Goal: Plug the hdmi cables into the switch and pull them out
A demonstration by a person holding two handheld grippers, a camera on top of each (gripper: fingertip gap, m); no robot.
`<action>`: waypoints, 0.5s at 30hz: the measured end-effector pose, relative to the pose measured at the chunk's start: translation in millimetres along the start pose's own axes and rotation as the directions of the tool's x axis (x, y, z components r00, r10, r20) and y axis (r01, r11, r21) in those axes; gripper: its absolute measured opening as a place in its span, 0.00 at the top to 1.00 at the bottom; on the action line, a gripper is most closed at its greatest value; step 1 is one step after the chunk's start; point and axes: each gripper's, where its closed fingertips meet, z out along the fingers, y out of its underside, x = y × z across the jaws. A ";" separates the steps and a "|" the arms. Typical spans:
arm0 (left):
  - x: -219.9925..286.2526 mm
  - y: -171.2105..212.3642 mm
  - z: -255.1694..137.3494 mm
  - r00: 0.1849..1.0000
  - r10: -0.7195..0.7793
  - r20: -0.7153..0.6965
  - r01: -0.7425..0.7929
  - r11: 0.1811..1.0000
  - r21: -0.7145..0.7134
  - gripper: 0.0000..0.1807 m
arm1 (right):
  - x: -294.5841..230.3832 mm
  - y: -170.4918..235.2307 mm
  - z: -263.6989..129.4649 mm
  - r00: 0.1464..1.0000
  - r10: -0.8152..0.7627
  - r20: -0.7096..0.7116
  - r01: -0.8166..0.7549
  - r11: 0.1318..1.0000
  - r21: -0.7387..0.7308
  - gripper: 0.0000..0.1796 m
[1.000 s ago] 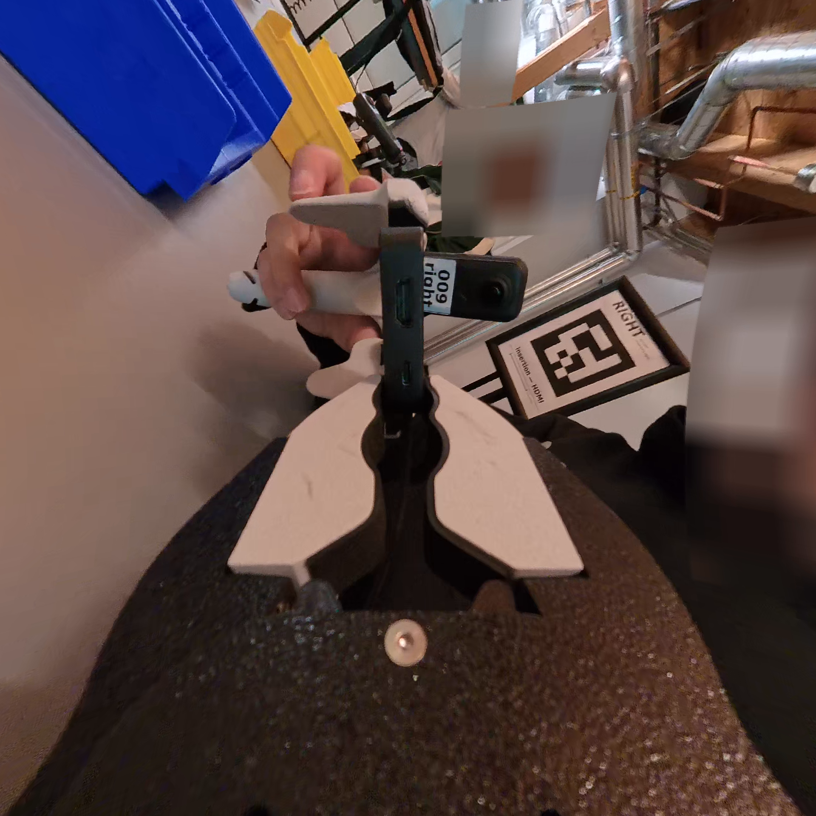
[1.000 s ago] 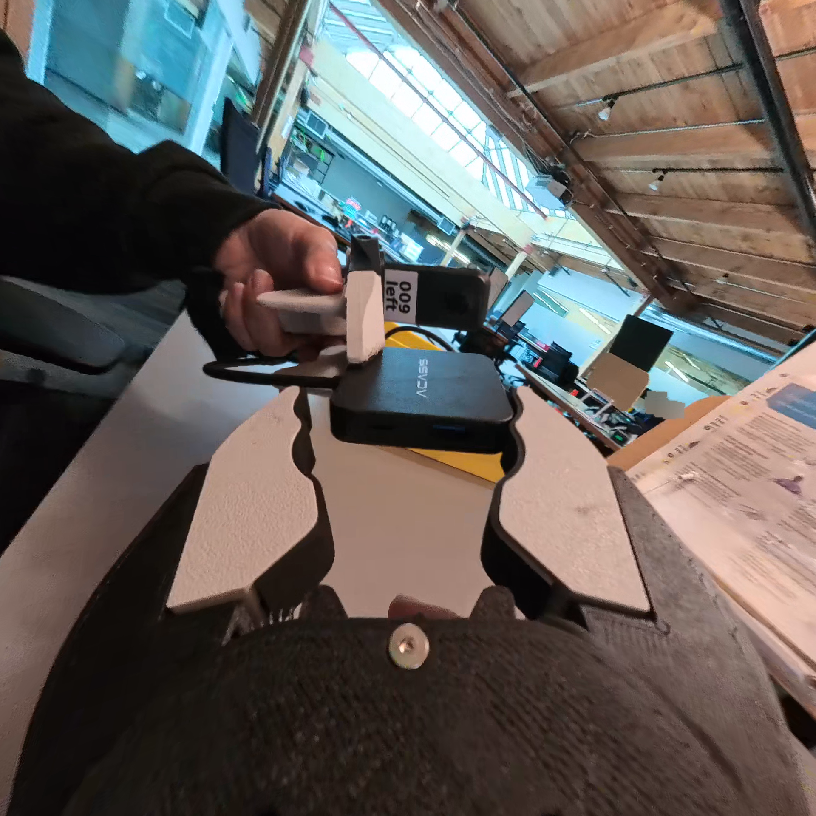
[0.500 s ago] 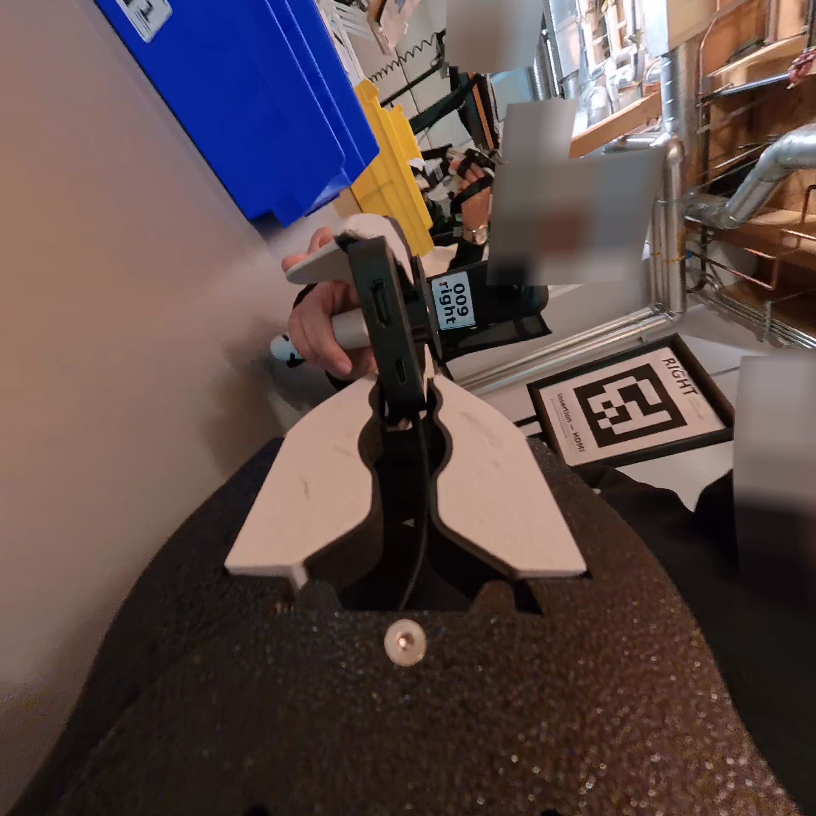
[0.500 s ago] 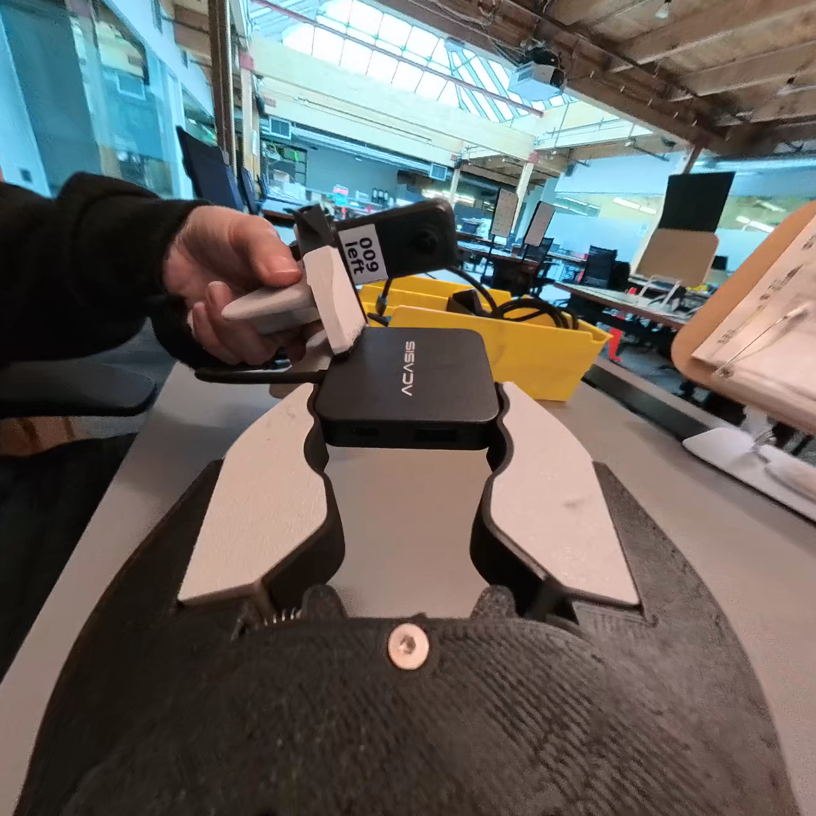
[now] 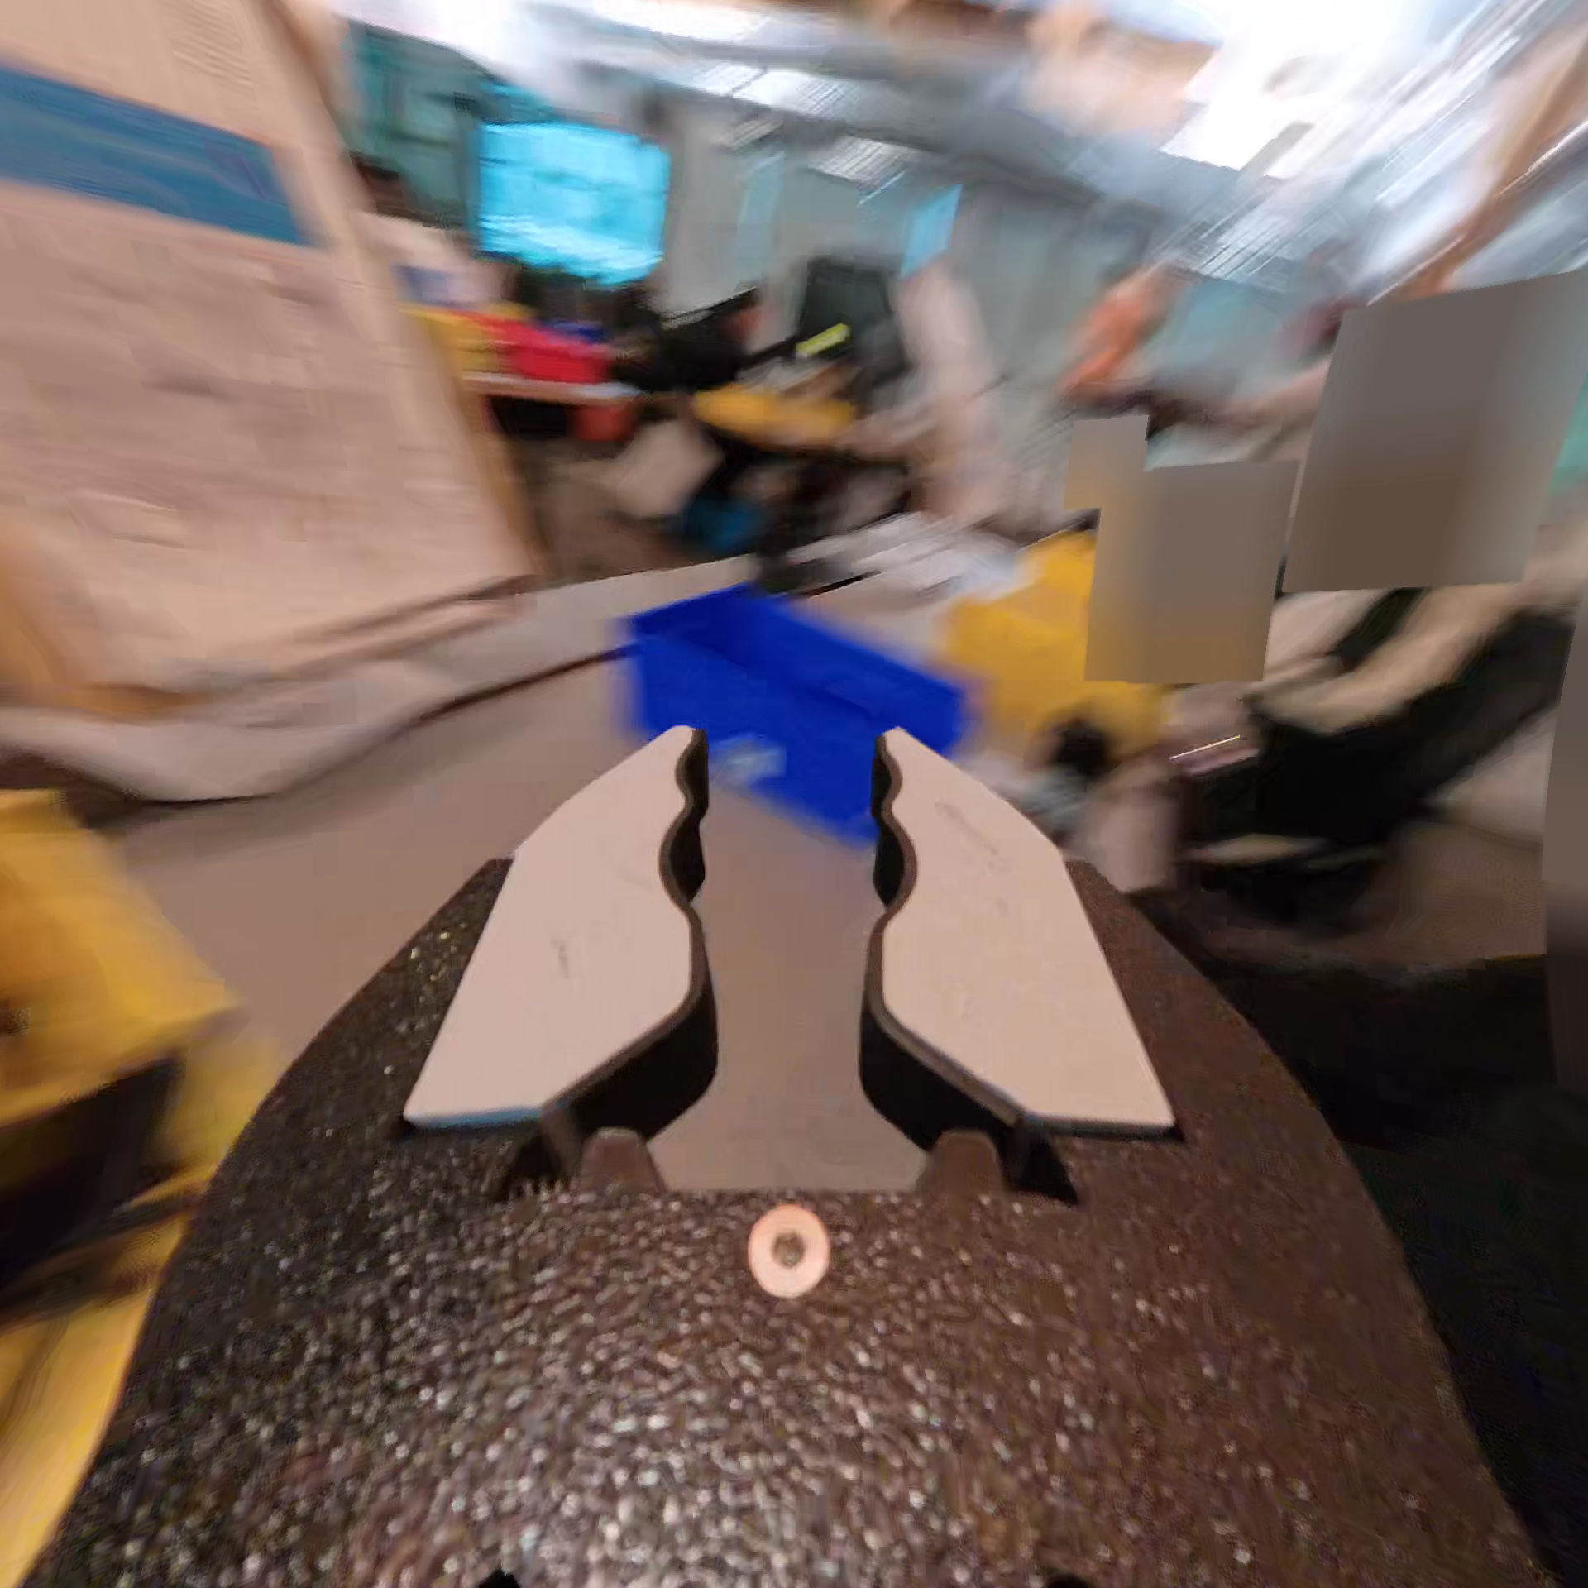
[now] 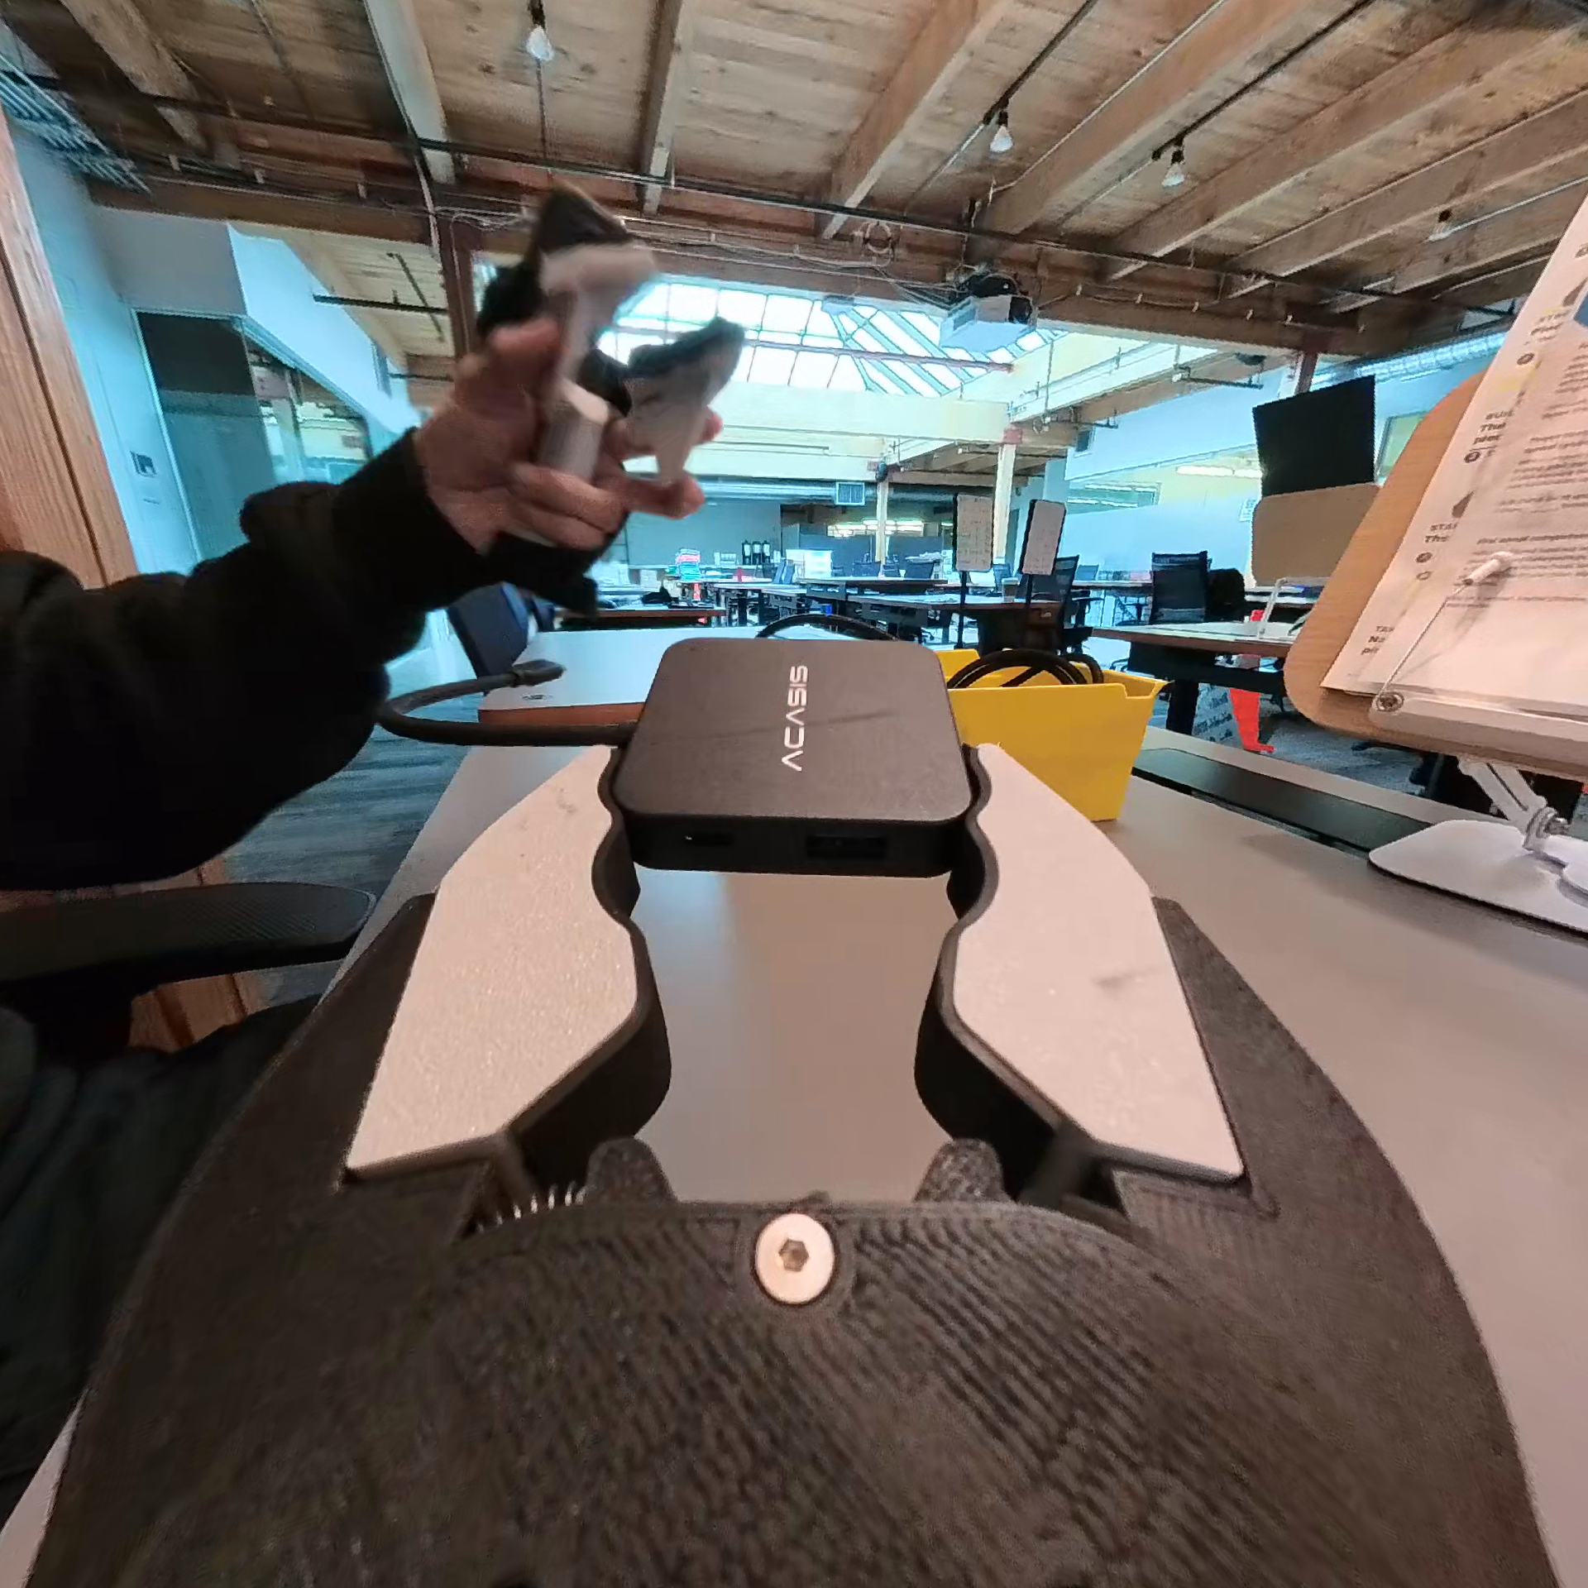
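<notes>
Switch (image 6: 790,756), flat and level above the counter (image 6: 1289,988) with its two-port edge facing back, sits clenched in the right hand-held gripper (image 6: 792,803), while the left hand-held gripper (image 5: 790,773), released and empty, hangs up-left of the switch, near the cable (image 6: 481,726) trailing from its left side.

The left wrist view is smeared all over. Only the left gripper (image 5: 789,756) up close looks sharp. The blue bin (image 5: 795,696) has fuzzy edges, and the yellow bin (image 5: 1027,662) behind it is just a soft blob. The big paper board (image 5: 215,447) is too blurry to make out. In the right wrist view, the raised hand (image 6: 533,468) and the tool it holds are fuzzy. The far end of the switch (image 6: 795,739) is hard to see, and the black cable (image 6: 481,717) slips behind the sleeve (image 6: 198,679).
</notes>
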 end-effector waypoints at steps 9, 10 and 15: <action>-155.5 67.8 -81.8 0.596 0.733 0.329 -0.240 0.553 -0.798 0.83 | 0.0 -0.5 -0.6 1.000 0.012 0.003 -0.012 1.000 0.005 0.59; -159.1 72.1 -81.6 0.599 0.735 0.317 -0.229 0.537 -0.812 0.84 | -0.2 -0.8 -0.9 1.000 0.012 0.005 -0.012 1.000 0.007 0.60; -166.5 84.1 -76.6 0.613 0.742 0.273 -0.212 0.487 -0.848 0.96 | 0.1 -1.5 -1.7 1.000 0.011 0.001 -0.011 1.000 0.014 0.60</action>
